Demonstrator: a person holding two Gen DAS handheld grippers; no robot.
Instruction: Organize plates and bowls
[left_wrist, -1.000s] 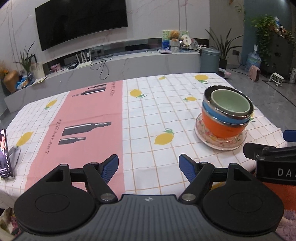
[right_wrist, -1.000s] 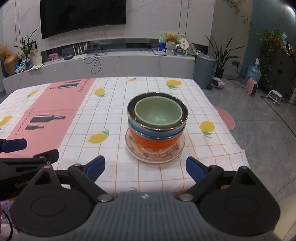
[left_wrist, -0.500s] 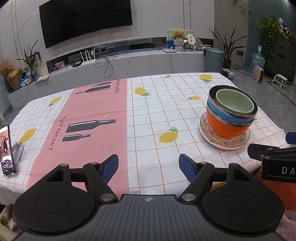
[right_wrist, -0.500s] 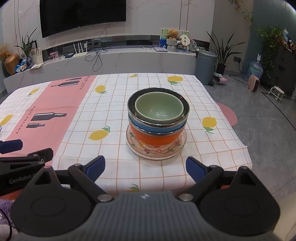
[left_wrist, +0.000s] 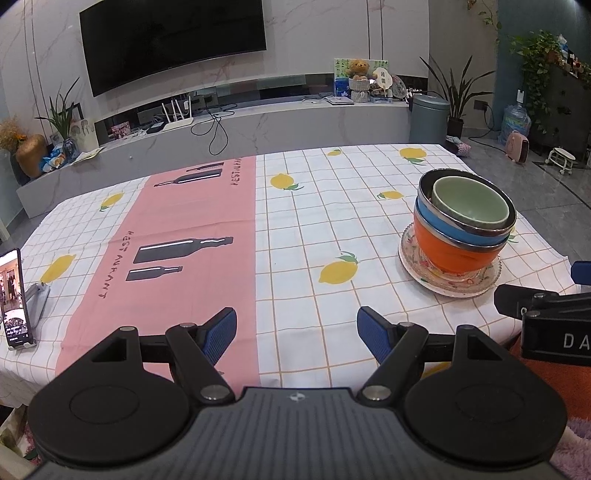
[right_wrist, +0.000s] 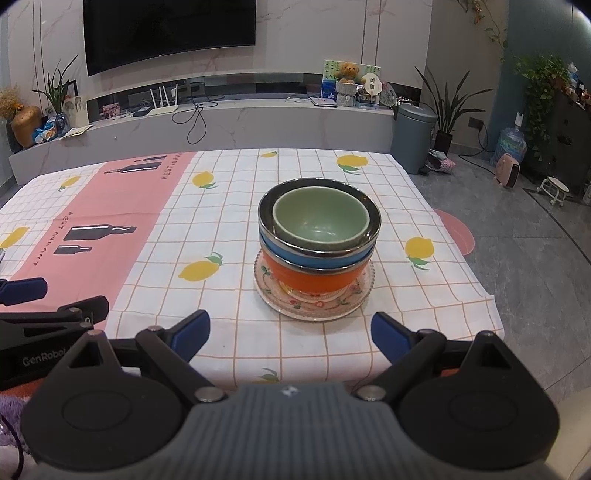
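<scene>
Colours on your tabletop

You see a cloth of white with an orange grid and yellow lemons with green leaves, plus a pink band printed with dark bottles. Your plate is clear-looking with small red and green flowers. On it sits an orange bowl, then a blue bowl with a silvery rim, then a pale green bowl. Each hand-held gripper, left and right, is black with blue pads.
</scene>
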